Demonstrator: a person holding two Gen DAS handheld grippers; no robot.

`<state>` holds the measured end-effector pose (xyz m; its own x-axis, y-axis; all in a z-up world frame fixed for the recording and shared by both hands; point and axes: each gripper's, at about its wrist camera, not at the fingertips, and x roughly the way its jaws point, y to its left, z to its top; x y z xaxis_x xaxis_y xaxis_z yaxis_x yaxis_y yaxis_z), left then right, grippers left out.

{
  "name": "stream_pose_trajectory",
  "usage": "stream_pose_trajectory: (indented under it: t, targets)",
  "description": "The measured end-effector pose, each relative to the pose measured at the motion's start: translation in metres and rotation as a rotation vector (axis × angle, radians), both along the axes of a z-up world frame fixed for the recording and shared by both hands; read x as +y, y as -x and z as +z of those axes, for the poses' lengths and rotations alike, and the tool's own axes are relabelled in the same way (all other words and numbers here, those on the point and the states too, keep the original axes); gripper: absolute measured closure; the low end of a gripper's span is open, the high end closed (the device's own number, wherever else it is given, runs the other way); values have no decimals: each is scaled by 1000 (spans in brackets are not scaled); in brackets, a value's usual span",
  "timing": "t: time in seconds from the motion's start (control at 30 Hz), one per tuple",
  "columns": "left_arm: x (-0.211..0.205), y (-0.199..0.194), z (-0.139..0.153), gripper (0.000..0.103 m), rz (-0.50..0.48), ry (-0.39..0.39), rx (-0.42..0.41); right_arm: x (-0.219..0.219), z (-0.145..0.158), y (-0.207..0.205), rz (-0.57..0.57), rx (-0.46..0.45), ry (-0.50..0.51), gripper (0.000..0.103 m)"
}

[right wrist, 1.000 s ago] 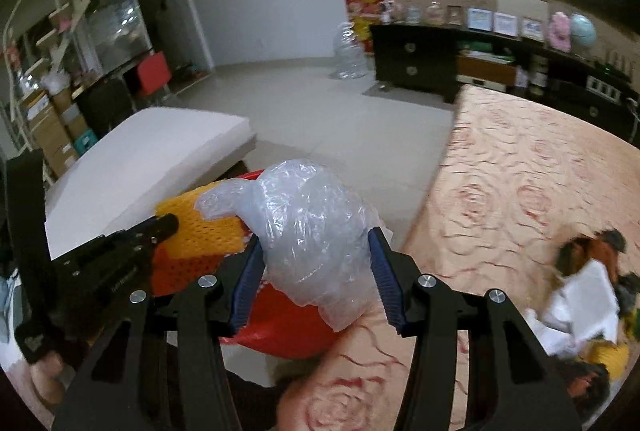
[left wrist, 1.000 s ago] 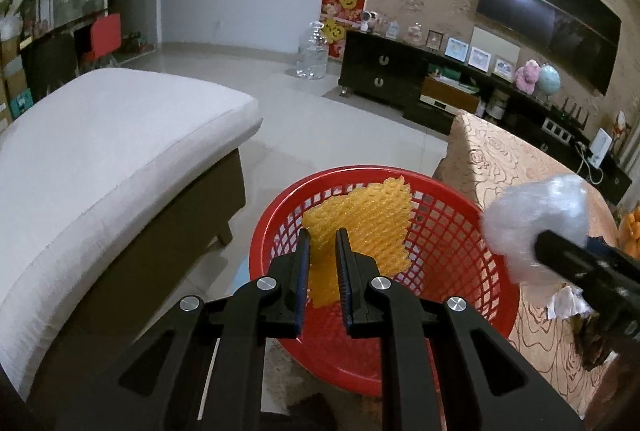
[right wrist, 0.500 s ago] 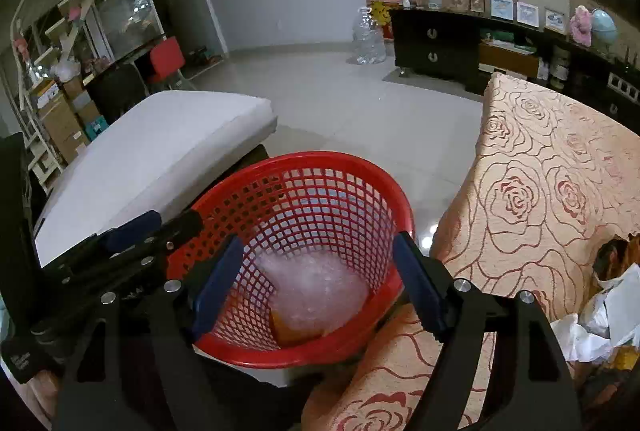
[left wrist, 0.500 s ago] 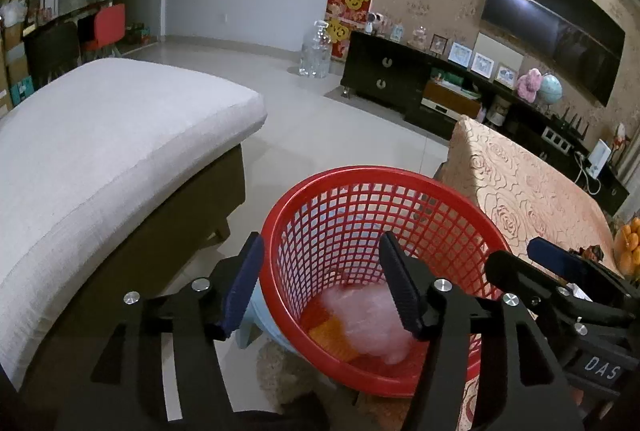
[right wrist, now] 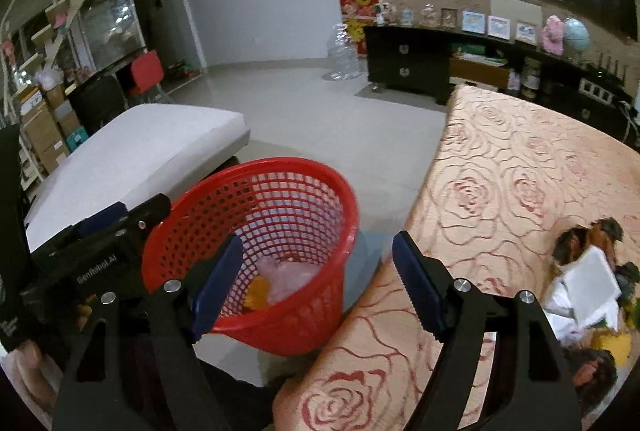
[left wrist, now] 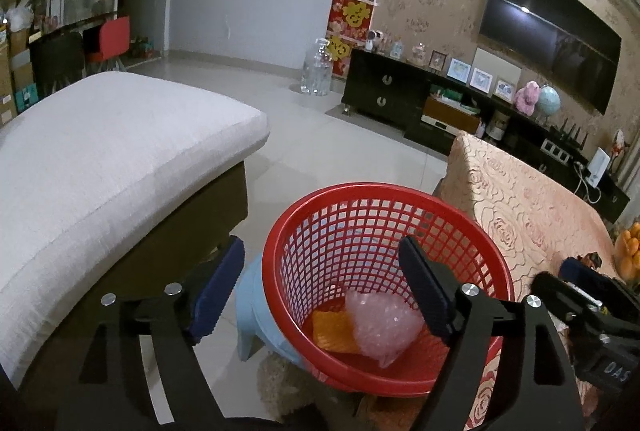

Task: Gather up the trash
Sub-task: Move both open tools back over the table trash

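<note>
Left claw [left wrist: 320, 283] hangs above the red basket [left wrist: 486, 251]; its jaws are opening, with nothing pinched between them. Right claw [right wrist: 316, 283] stands spread and empty, aimed over the gap between the basket and the worktop [right wrist: 520, 171] with the rose-patterned cloth.

Trash already in the basket: an orange foam net [left wrist: 332, 325] and a clear crumpled plastic wad [left wrist: 380, 327], lying side by side on the bottom.

Trash outstanding: a heap of white paper and dark scraps [right wrist: 588, 279] on the cloth, near the right edge of the right wrist view.

Recommended for the step in hand: carry the right claw to that heap with the jaws kept wide, take one piece squarely between the pads, and avoid snagging the cloth. The loose paper looks likely to slide; close on it firmly.
</note>
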<state>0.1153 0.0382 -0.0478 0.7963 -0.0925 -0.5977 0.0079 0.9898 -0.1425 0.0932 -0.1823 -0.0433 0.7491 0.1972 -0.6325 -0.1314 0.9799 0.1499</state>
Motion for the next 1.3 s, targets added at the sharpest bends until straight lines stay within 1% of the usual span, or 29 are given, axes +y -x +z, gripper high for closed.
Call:
stream_pose_trajectory:
  t: [0.1,0.17,0.33,0.5,0.6,0.73,0.93,1.1,1.23,1.3]
  targets:
    - [0,1,1,23,-1,-1,-7,-17,2,15,-43,-18,21,26]
    - [-1,1,1,23,-2,-1,-9,-31,2,24,-73,-25,24,23]
    - [-8,4,1,22,-21,-8,-13,-81,2,55,-169,-29,46,21]
    - [-24,9,-1,22,-58,-40,-14,-134,0,92,-288,-36,85,20]
    - [-36,13,-1,22,-82,-52,-13,-167,-8,114,-367,-27,96,20]
    - [-52,18,-3,22,-109,-67,-14,-207,-26,138,-471,10,86,20]
    - [-79,28,-10,22,-166,-94,-1,-243,-42,162,-583,33,45,20]
    - [-105,36,-16,22,-225,-124,9,-259,-59,171,-612,69,18,20]
    - [-120,43,-22,22,-266,-143,17,-262,-77,165,-575,126,-48,20]
    - [-126,46,-25,22,-283,-150,19,-260,-83,160,-557,144,-65,20]
